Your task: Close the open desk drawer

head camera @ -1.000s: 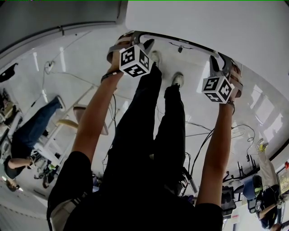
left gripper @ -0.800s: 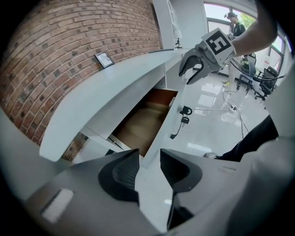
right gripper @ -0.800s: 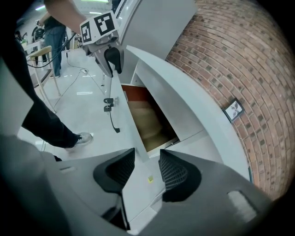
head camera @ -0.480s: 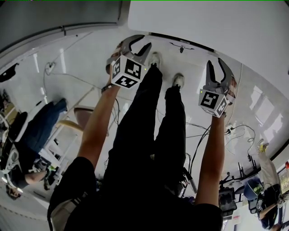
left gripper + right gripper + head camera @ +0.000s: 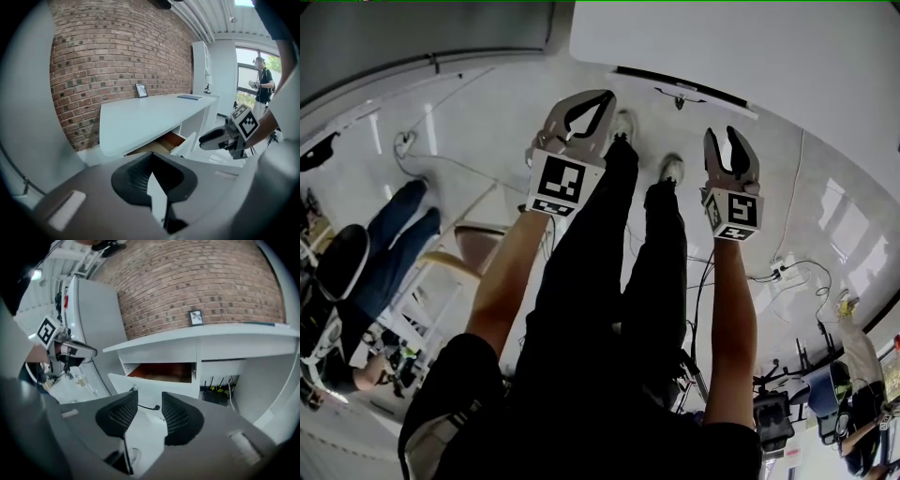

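Note:
The white desk has a drawer standing open, its brown inside showing behind the white front panel. In the left gripper view the drawer shows under the desktop. My left gripper is held up in front of the desk, jaws shut with the tips together and nothing between them. My right gripper hangs beside it, short of the drawer front, open by a narrow gap and empty. Neither gripper touches the drawer.
A small picture frame stands on the desk against the brick wall. Cables hang under the desk and more lie on the floor. A person stands by the window; another sits at left near a chair.
Both grippers have drawn back from the drawer's front edge, risen and rolled upright. The left jaws went from open to shut.

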The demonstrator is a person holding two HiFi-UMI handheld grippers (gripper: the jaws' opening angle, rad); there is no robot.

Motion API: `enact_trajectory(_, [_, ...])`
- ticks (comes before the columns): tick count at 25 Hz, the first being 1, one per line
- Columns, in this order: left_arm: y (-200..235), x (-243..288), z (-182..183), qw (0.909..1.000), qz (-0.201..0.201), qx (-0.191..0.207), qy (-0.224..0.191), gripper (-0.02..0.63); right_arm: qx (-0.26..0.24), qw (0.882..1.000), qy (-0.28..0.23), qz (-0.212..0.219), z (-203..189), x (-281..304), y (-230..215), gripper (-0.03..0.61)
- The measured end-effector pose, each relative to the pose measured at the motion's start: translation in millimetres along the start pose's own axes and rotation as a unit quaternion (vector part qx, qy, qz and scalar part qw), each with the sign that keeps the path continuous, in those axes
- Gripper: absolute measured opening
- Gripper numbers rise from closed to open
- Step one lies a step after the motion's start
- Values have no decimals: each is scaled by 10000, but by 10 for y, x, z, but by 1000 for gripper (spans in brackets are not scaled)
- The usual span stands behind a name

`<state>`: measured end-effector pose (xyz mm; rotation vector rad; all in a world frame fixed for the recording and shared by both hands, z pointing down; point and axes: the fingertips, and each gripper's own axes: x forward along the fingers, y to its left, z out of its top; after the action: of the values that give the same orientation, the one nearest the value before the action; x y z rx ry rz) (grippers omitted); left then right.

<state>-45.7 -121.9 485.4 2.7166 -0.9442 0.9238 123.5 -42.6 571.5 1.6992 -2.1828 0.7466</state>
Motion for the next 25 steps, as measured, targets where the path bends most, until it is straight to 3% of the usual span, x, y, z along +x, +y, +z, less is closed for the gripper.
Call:
enact_trajectory(2, [-33, -27, 82, 9997, 7, -74, -219, 18, 750, 9971, -149, -5, -73, 65, -12, 163])
enact_trajectory(4, [-54, -83, 146, 9990, 14, -150, -429, 18, 1580, 9870, -301, -13, -164, 137, -1, 163])
enact_trajectory(8, [-126, -109, 267, 9971, -6, -283, -713, 18, 2911, 9550, -573, 50, -302, 290, -12, 163])
enact_trajectory(11, [-153, -81, 374, 9951, 7, -239, -962, 18, 3628, 9289, -736, 65, -415, 423, -35, 163])
enact_trajectory(16, [-140, -31, 379, 9914, 10, -636, -1143, 18, 4230, 9017, -897, 67, -555, 623, -38, 163])
enact_trajectory(22, [-147, 17, 317, 9908, -63, -638, -1189, 18, 4285, 8973, -1036, 238, -580, 822, 20, 161])
enact_trajectory(25, [-188, 29, 301, 9908, -108, -605, -1207, 18, 4420, 8887, -1188, 261, -561, 861, 13, 126])
